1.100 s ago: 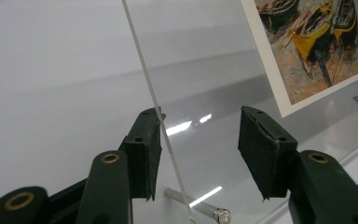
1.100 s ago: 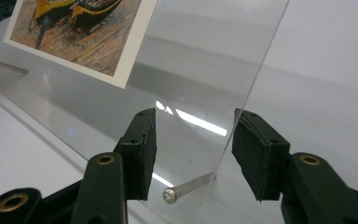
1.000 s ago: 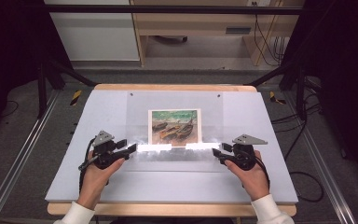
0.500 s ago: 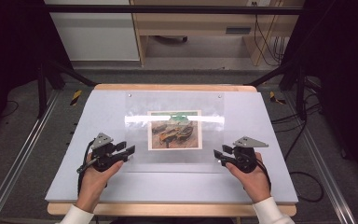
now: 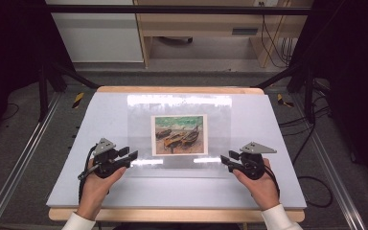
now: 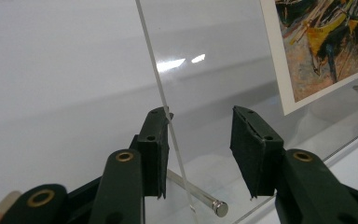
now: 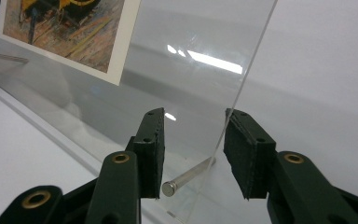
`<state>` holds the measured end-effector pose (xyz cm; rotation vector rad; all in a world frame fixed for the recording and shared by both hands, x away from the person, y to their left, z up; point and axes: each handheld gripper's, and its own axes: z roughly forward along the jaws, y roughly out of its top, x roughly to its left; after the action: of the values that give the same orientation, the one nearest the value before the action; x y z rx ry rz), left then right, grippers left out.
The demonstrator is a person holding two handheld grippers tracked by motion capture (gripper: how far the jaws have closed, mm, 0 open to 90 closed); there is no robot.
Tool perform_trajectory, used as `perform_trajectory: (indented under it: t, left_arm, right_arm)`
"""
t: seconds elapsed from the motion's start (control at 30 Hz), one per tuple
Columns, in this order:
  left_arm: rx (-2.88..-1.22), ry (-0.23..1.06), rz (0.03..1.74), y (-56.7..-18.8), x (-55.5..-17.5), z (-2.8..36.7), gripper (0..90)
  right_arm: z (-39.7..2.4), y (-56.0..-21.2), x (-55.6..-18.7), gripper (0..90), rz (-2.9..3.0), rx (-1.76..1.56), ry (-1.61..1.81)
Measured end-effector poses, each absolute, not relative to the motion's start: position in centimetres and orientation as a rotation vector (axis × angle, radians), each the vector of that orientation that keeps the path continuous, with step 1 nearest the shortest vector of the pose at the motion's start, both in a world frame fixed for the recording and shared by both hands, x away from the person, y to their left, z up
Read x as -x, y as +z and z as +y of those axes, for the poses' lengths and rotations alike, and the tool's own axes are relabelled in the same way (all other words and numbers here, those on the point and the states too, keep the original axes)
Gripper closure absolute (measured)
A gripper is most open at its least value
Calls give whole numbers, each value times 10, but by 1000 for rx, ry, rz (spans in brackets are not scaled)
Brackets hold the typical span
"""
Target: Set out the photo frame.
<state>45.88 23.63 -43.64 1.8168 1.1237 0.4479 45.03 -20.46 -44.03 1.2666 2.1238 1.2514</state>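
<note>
A clear plastic sheet (image 5: pixel 179 134) lies flat in the middle of the white table (image 5: pixel 278 191), its long axis running left to right, with a picture of boats (image 5: pixel 179 134) under it, upright toward the person. The left gripper (image 5: pixel 133 156) and right gripper (image 5: pixel 224 159) sit at the sheet's near corners. Their jaws have just been closing, yet stand apart around the sheet's edge. A small metal pin (image 6: pixel 200 194) lies between the left jaws.
</note>
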Motion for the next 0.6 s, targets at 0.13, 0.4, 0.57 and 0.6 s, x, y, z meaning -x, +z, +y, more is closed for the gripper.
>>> perform_trajectory:
  t: [0.13,0.4,0.57,0.6]
  left_arm:
    - [-1820,459,1132,-436,-456,235,573]
    - [-1810,464,1133,-437,-454,235,583]
    - [-1807,467,1134,-438,-452,236,591]
    - [-1805,468,1135,-438,-451,236,592]
  right_arm:
    - [-205,-441,-448,602,2122,-1270,1253]
    - [-205,-442,-446,613,2121,-1271,1250]
    - [-205,-442,-445,620,2121,-1269,1248]
    - [-205,-442,-444,622,2122,-1268,1246]
